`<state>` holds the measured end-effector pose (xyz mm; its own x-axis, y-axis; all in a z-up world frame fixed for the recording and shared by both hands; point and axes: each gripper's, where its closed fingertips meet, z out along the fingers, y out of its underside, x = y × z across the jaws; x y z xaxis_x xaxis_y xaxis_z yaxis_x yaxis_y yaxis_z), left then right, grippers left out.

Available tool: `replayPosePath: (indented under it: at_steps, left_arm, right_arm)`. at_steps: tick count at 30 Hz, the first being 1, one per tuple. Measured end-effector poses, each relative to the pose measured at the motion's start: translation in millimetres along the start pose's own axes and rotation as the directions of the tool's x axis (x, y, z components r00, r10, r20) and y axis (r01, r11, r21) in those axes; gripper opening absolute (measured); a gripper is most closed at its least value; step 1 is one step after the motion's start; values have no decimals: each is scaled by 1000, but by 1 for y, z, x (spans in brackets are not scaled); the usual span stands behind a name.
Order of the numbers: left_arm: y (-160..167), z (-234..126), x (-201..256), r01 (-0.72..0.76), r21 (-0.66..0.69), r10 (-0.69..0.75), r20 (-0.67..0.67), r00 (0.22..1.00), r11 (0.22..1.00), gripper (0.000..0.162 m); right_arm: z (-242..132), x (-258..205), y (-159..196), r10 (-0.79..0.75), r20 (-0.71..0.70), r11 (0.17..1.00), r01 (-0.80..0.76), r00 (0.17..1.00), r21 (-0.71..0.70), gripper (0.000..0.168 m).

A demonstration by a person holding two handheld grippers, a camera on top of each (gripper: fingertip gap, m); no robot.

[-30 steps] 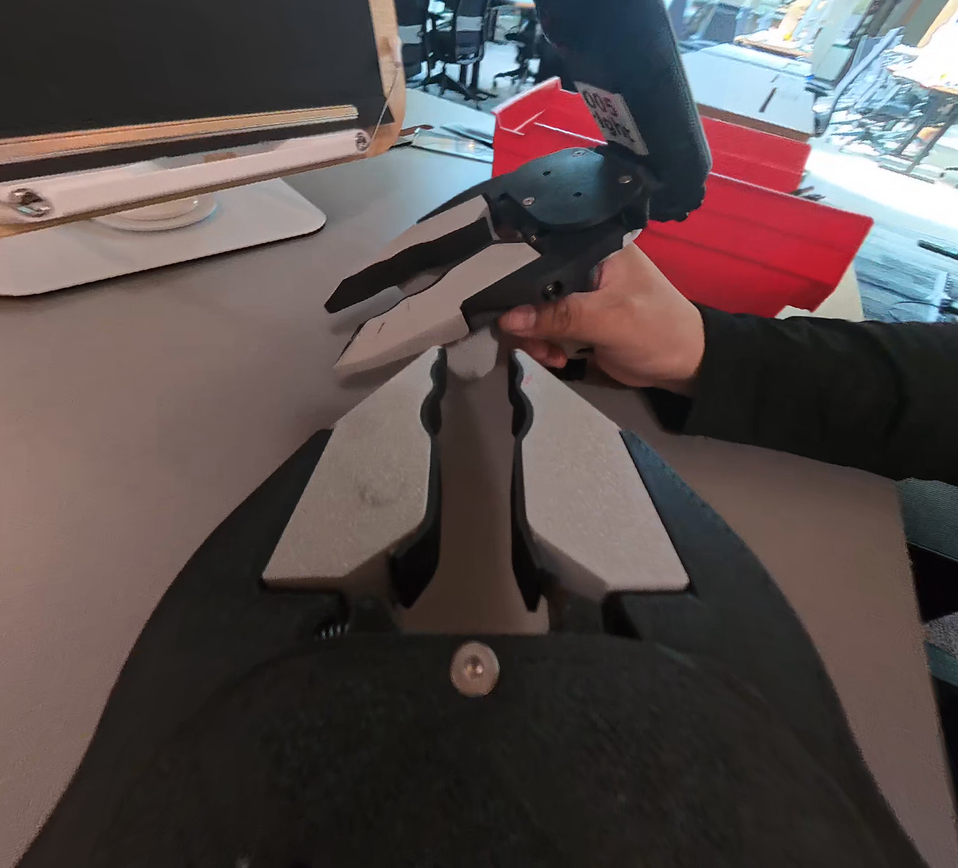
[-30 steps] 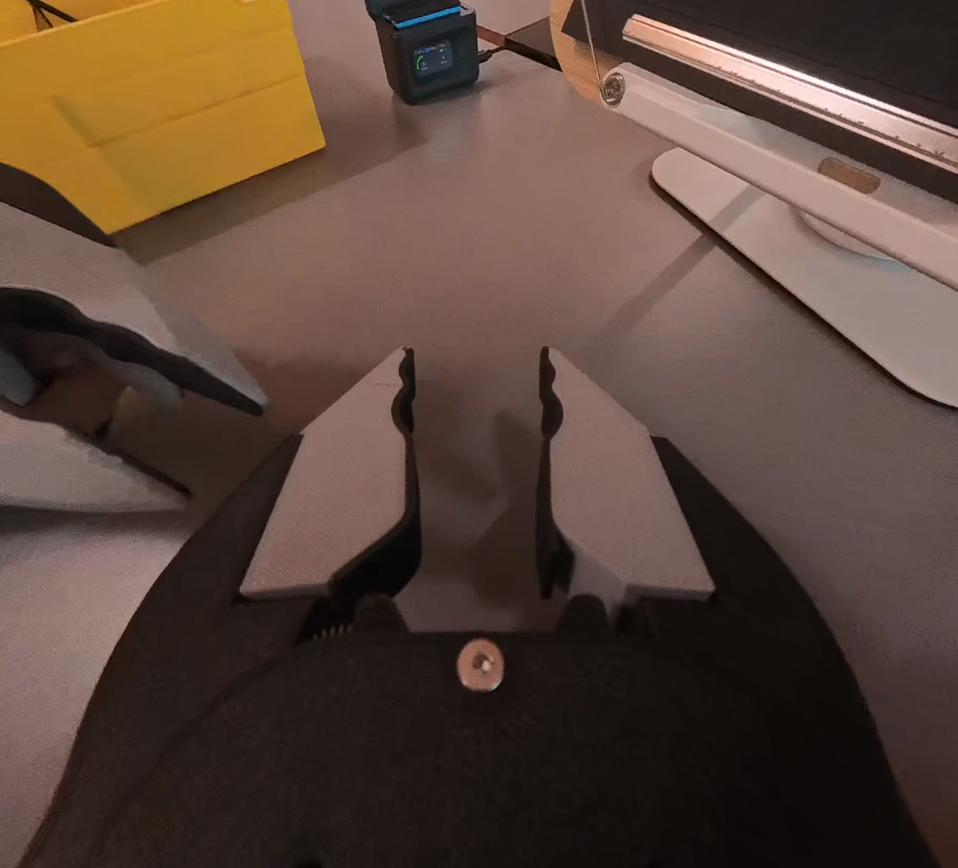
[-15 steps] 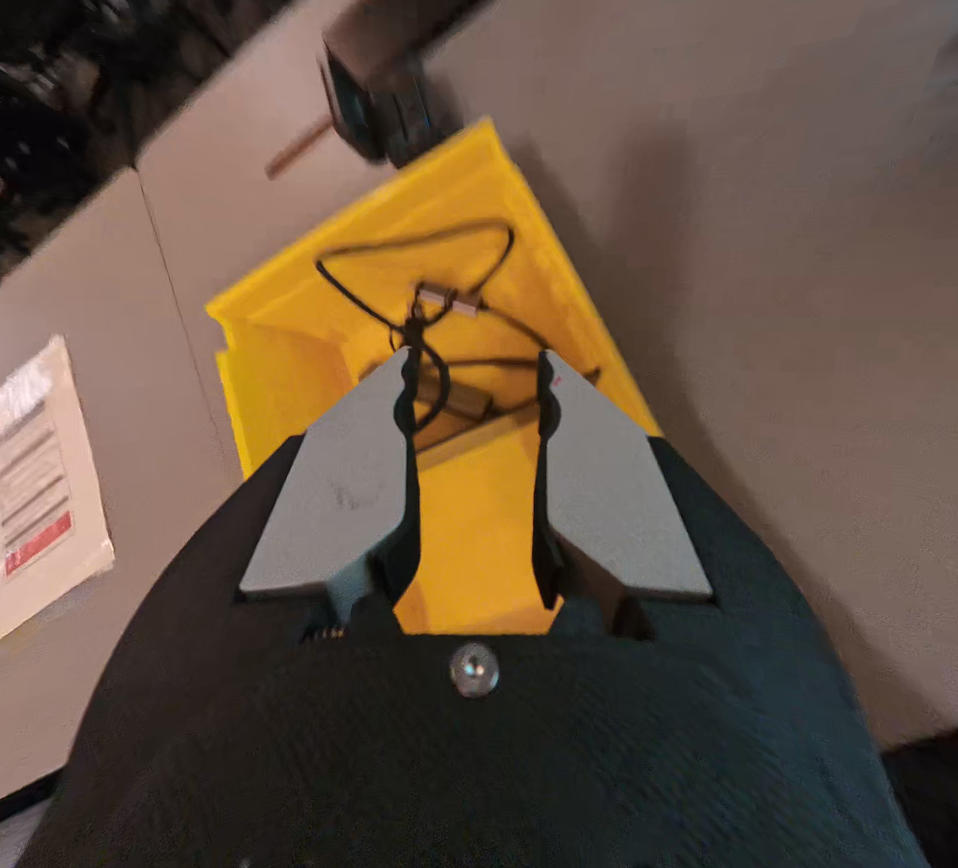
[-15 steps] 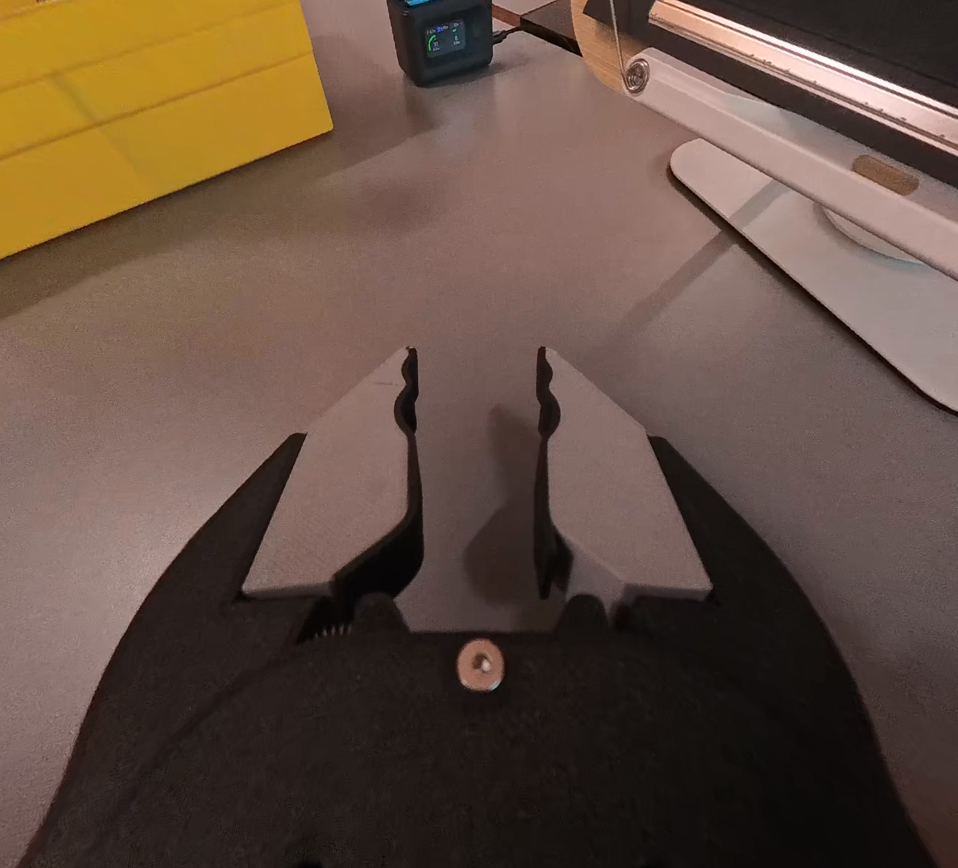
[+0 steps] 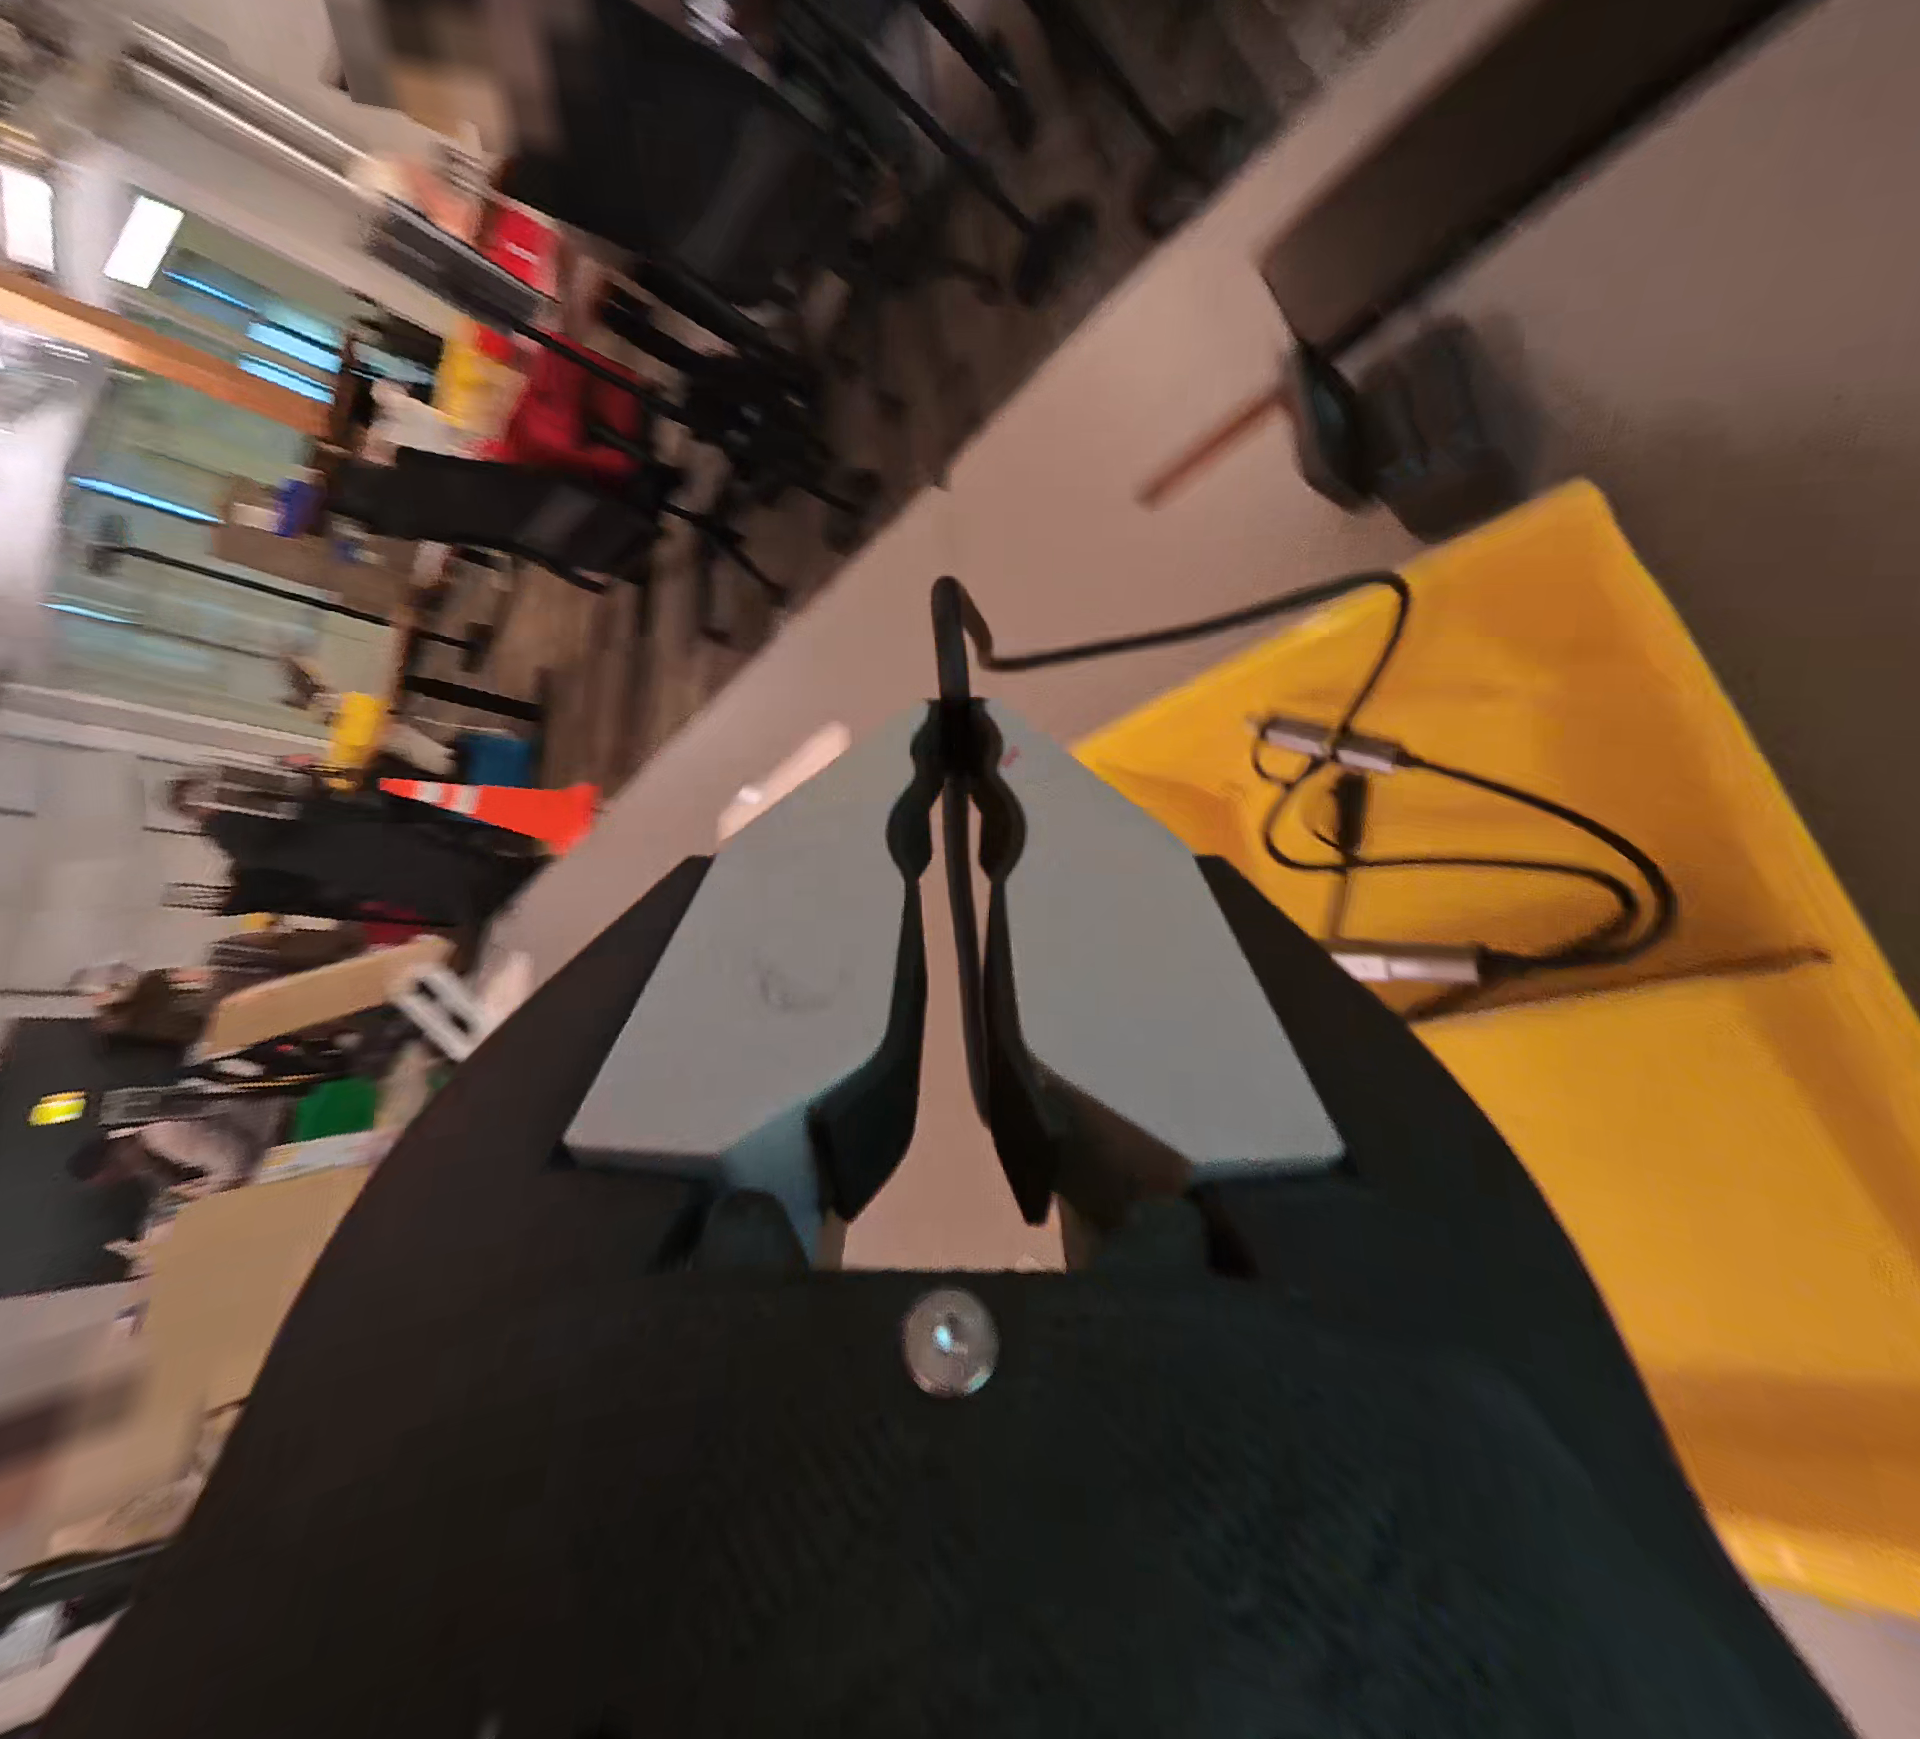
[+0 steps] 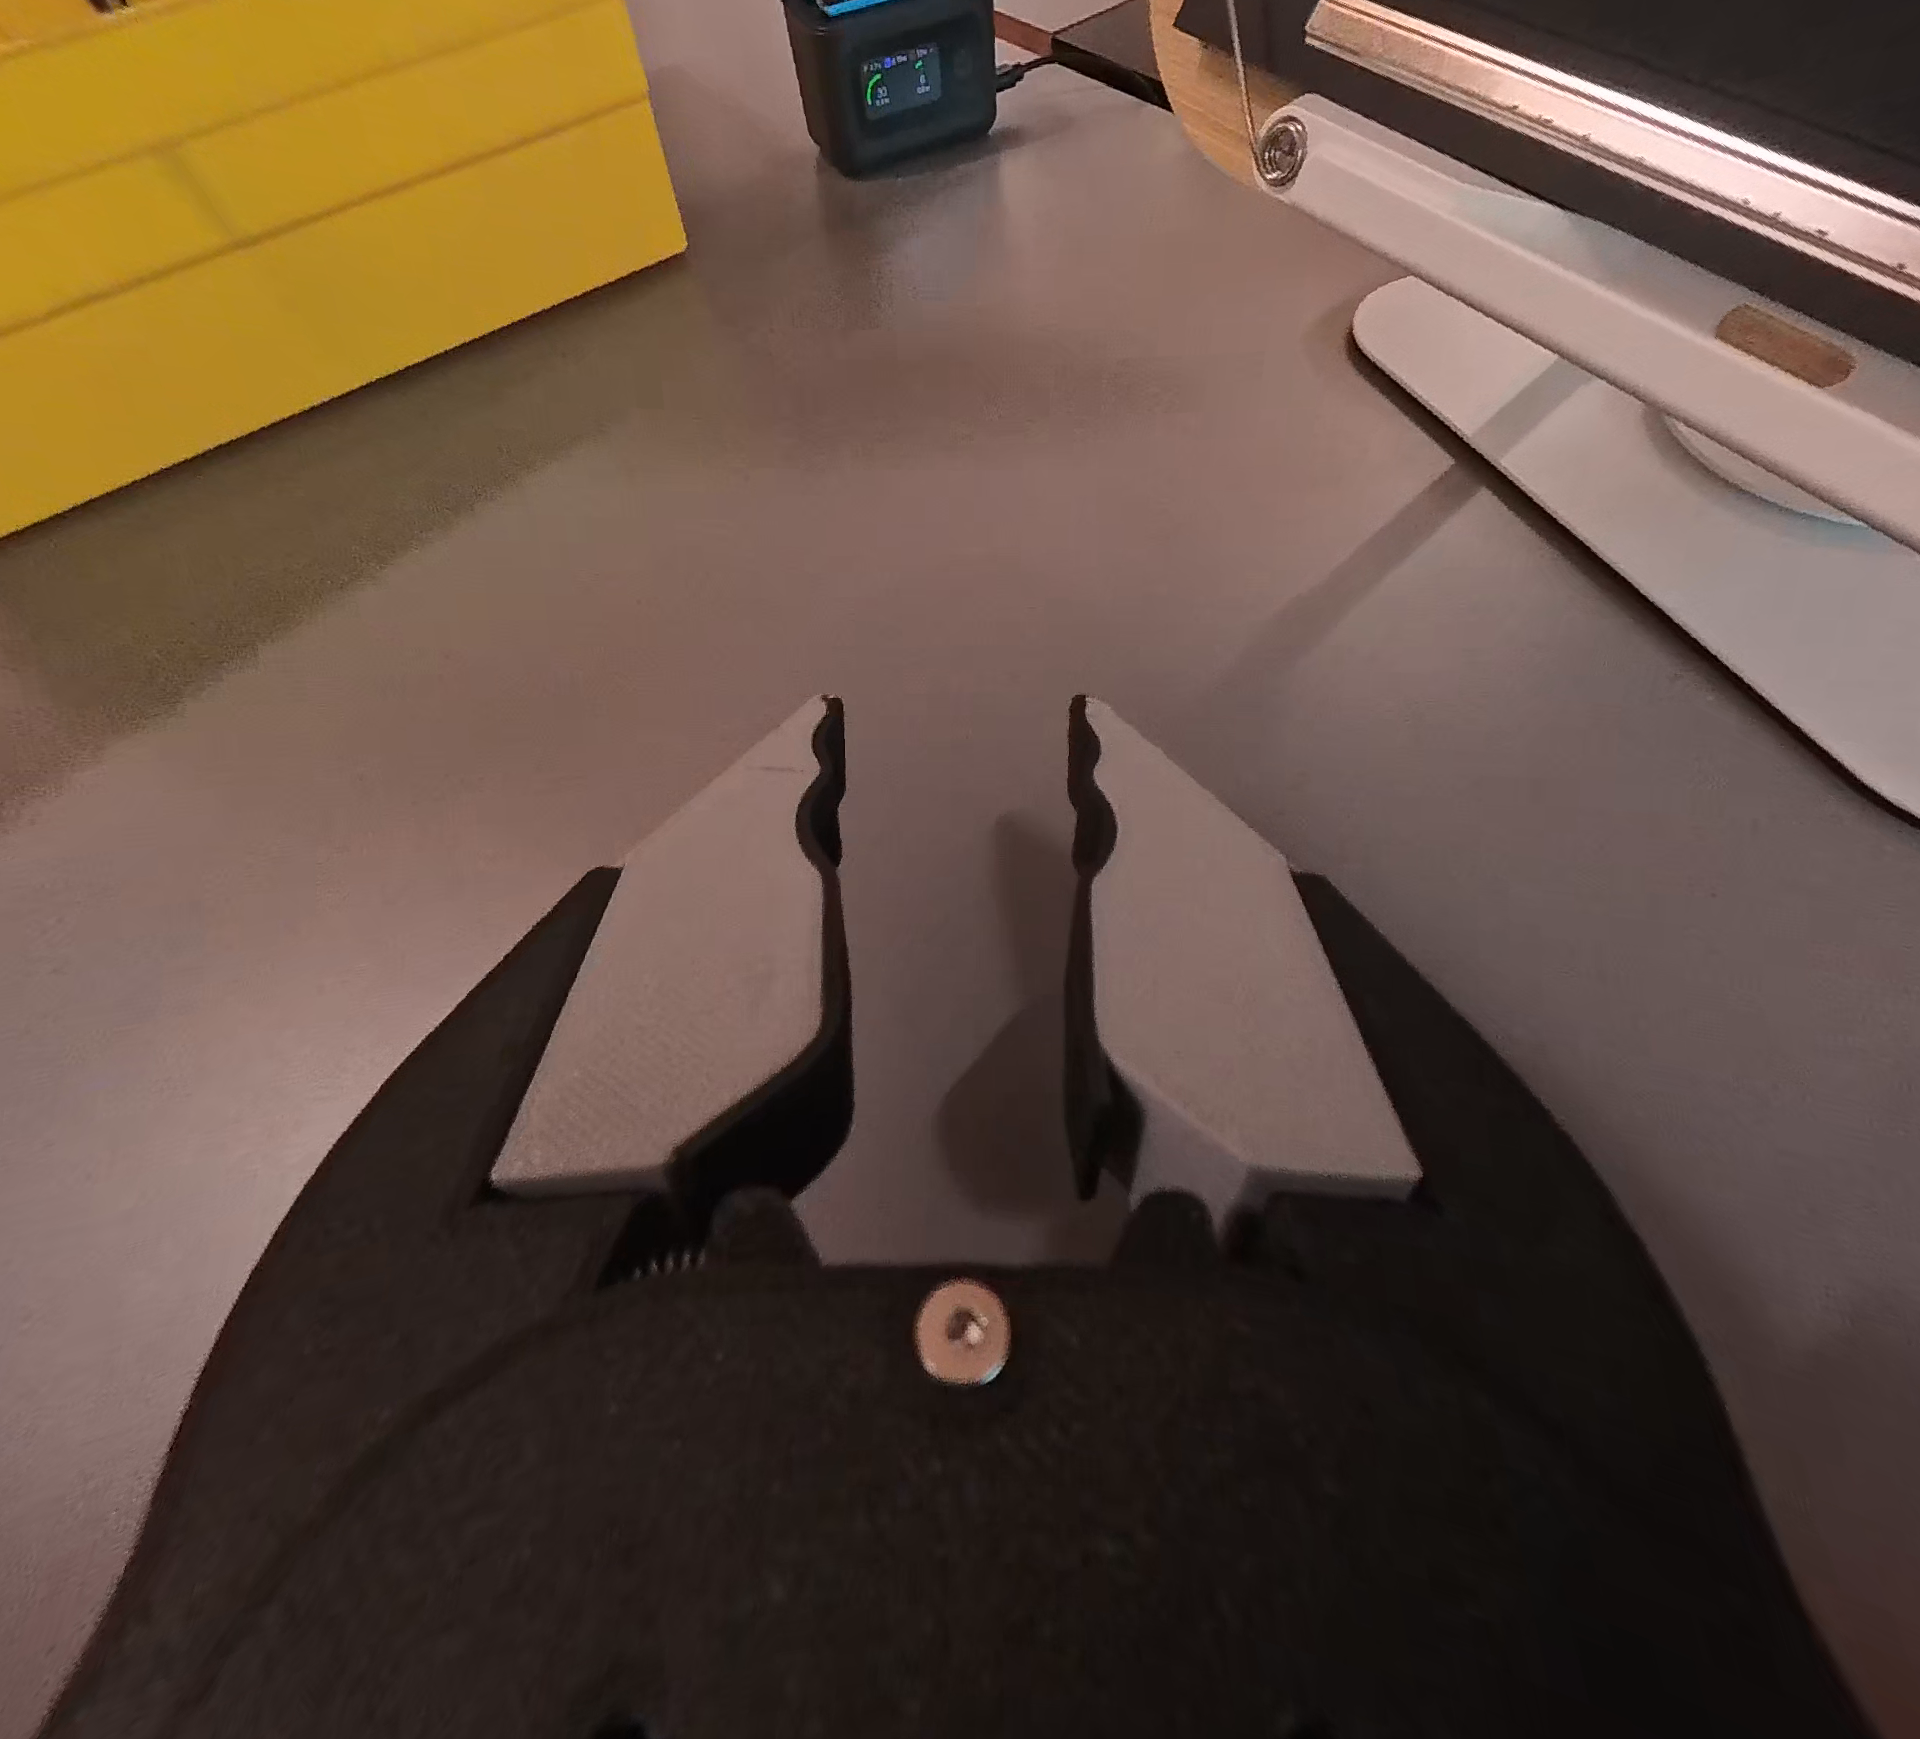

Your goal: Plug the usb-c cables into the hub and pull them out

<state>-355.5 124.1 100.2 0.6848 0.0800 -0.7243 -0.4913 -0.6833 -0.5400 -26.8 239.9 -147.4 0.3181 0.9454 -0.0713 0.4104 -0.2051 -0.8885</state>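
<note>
— Cable status?

— Left gripper (image 5: 958, 733) is pinched tight on a black usb-c cable (image 5: 1184, 631), lifted above the yellow bin (image 5: 1621, 1274). It trails back into the bin, where metal connectors (image 5: 1330, 744) and what I take for the hub (image 5: 1403, 967) lie.

— And your right?

— Right gripper (image 6: 954, 704) is spread, nothing between its fingers, low over the grey desk (image 6: 935, 463); the bin sits off to its left.

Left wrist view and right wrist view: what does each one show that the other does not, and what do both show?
Only the left wrist view shows the left gripper shut on a black cable, and silver plugs lying inside the bin. Only the right wrist view shows the open right gripper, a small black case with a lit screen, and a monitor stand. Both show the yellow bin and the grey table.
</note>
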Motion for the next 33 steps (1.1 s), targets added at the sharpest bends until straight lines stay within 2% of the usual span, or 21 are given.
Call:
replayPosePath:
  at_steps: [3,7,13,16,19,25,27,29,32,33]
  left_arm:
    - [-51,-41,-58,16,121,-35,156,987,993,0]
    - [-105,-96,-99,33,235,-83,206,975,971,1]
    - [-168,-173,-131,-28,361,-82,286,955,932,1]
    - [-192,-202,-127,-27,427,-93,258,962,904,0]
    - [-213,-220,-95,-18,514,-73,157,985,858,1]
    - [-235,-238,10,-46,645,118,-69,991,763,2]
    - [-236,-257,69,-80,745,306,-171,937,662,2]
    - [-227,-277,124,-88,835,489,-229,842,543,2]
    - [-211,-278,175,-14,875,604,-322,729,484,2]
    - [-208,-273,186,8,880,620,-340,707,475,2]
  right_arm:
    - [-1,-2,-1,-10,-4,1000,10,1000,-2,39]
    - [-2,-3,-4,-11,-8,1000,11,1000,-1,40]
    - [-6,-7,-11,-21,3,999,21,1000,37,40]
    - [-8,-16,-18,-38,35,996,35,999,81,42]
    - [-20,-27,-35,-48,80,986,35,996,161,44]
    - [-56,-40,-69,-24,247,941,-62,969,333,46]
    - [-66,-40,-77,-4,305,923,-114,952,367,46]
    - [-77,-39,-85,16,362,898,-173,932,404,45]
    - [-102,-53,-96,-13,542,849,-277,840,450,39]
    - [-110,-61,-97,-36,609,841,-305,793,447,24]
